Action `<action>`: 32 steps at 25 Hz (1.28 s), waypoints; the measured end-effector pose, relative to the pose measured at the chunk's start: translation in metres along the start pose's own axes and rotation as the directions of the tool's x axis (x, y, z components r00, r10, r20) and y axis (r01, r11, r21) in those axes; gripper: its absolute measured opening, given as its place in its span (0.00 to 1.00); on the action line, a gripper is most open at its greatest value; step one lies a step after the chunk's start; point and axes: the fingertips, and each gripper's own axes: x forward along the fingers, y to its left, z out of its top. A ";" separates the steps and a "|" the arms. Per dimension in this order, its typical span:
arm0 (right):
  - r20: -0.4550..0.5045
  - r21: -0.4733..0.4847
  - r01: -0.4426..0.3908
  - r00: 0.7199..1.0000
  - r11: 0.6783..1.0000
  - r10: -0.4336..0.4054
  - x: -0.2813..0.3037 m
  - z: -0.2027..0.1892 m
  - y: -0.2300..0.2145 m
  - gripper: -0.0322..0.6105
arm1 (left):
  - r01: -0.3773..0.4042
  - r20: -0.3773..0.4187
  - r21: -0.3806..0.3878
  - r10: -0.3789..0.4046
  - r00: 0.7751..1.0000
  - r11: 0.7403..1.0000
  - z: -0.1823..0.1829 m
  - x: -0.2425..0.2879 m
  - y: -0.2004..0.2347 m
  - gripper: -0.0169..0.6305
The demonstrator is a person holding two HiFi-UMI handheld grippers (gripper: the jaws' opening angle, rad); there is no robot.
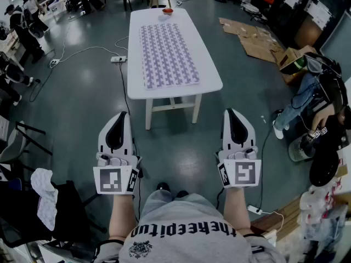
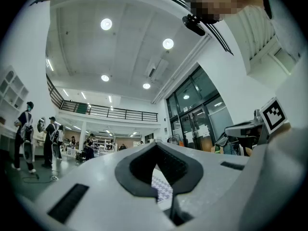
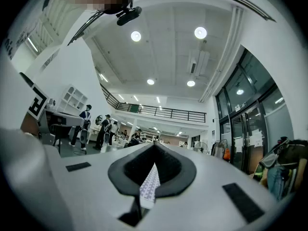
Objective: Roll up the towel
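Patterned towel (image 1: 167,53) lying flat, spread along white worktop (image 1: 208,64), well ahead of both grippers. Left gripper (image 1: 122,115) and right gripper (image 1: 231,112) hovering side by side over floor (image 1: 82,97), jaws pressing together, gripping nothing.

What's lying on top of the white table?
A patterned towel lies flat along the table, with a small red object at the far end. The tabletop under the towel is covered.

White left tongs (image 1: 122,117), right tongs (image 1: 230,114) (black-padded), marker cubes (image 1: 115,181), grey T-shirt (image 1: 186,232)
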 end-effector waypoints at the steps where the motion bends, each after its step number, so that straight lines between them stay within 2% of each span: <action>1: 0.001 0.000 0.001 1.000 1.000 -0.001 0.000 0.001 0.001 0.05 | 0.001 0.000 0.001 -0.001 1.000 1.000 0.001 -0.001 0.000 0.03; 12: 0.006 -0.003 0.014 1.000 1.000 -0.014 0.006 0.003 0.009 0.05 | 0.008 0.012 0.000 -0.008 1.000 1.000 0.001 0.002 0.012 0.03; 19: 0.031 0.017 -0.034 0.999 0.999 0.033 0.020 0.006 0.021 0.05 | 0.026 0.030 -0.010 -0.026 0.999 1.000 -0.001 0.013 0.029 0.03; 24: 0.046 0.035 0.010 0.999 0.999 -0.012 0.027 0.004 0.028 0.05 | 0.015 0.080 -0.072 -0.009 0.997 0.997 -0.001 0.012 0.046 0.03; 28: 0.030 0.045 0.022 0.999 0.999 -0.023 0.038 -0.005 0.031 0.05 | 0.022 0.091 -0.020 -0.020 0.996 1.000 -0.006 0.022 0.053 0.03; 32: 0.006 0.041 0.031 0.999 0.999 -0.031 0.047 -0.011 0.029 0.05 | 0.045 0.092 -0.027 -0.042 0.995 0.999 -0.009 0.031 0.056 0.03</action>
